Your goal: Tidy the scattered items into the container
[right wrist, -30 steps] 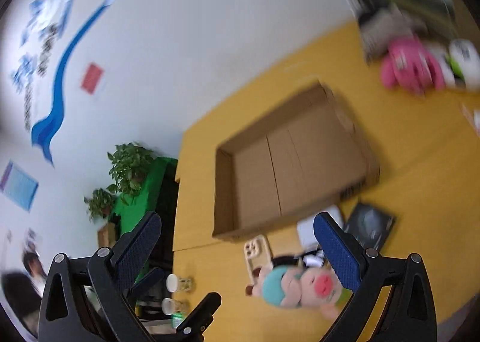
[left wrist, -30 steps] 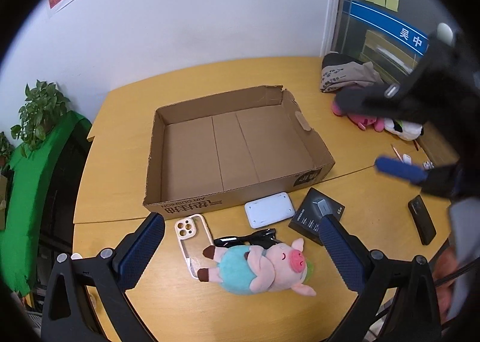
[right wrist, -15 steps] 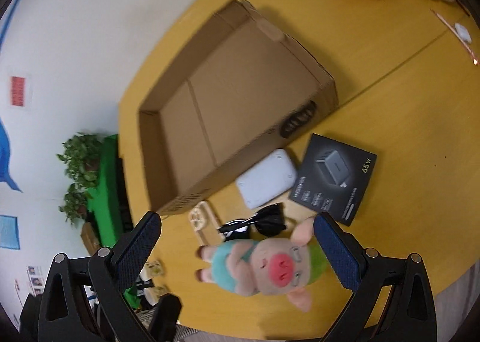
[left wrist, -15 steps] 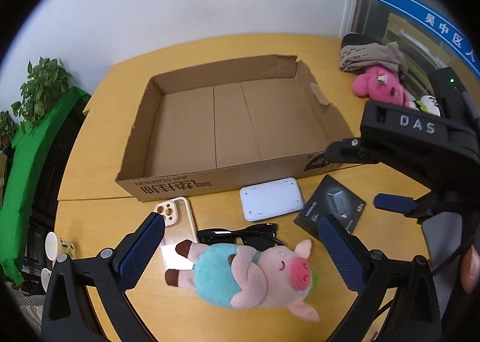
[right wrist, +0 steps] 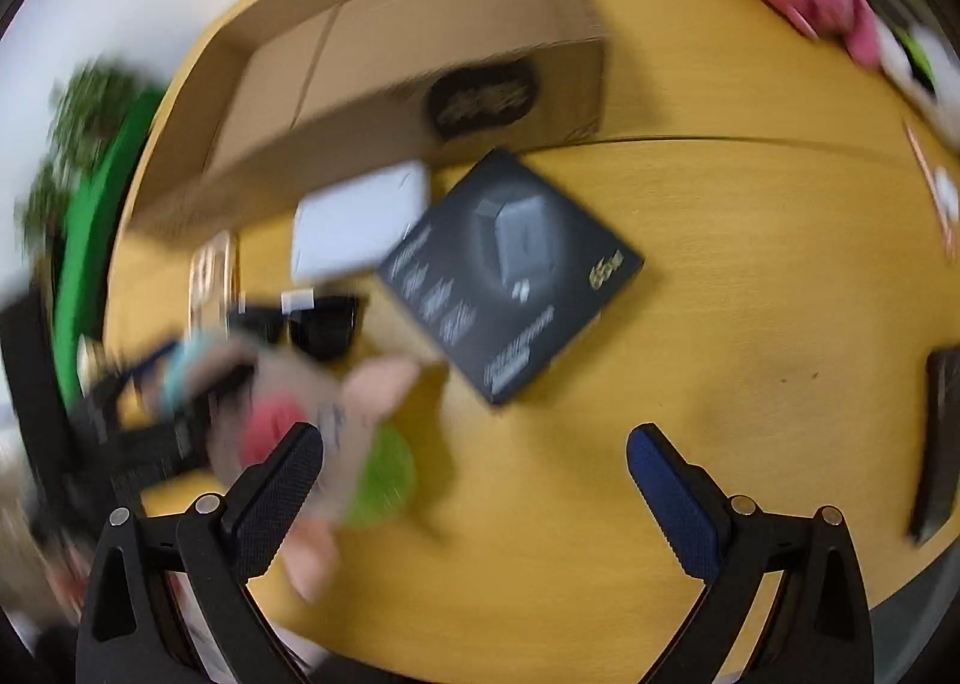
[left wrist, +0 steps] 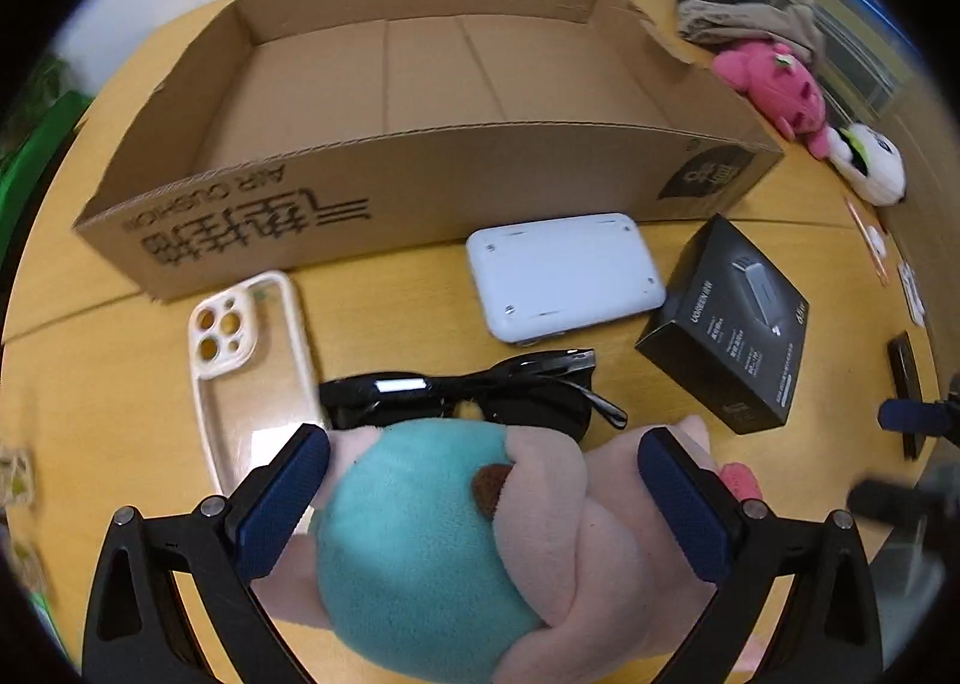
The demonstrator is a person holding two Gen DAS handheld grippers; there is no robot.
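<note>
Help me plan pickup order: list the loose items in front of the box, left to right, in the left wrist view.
phone case → sunglasses → white pad → black carton. The plush pig sits nearest, between the left gripper's open fingers, overlapping several.

Your left wrist camera sat low and close over the plush pig (left wrist: 456, 534), facing the far cardboard box (left wrist: 420, 186). Your right wrist camera looked down, blurred, from the near right, over bare tabletop (right wrist: 750, 324). Both views shared the pig, the box and the black carton (right wrist: 510, 270).
</note>
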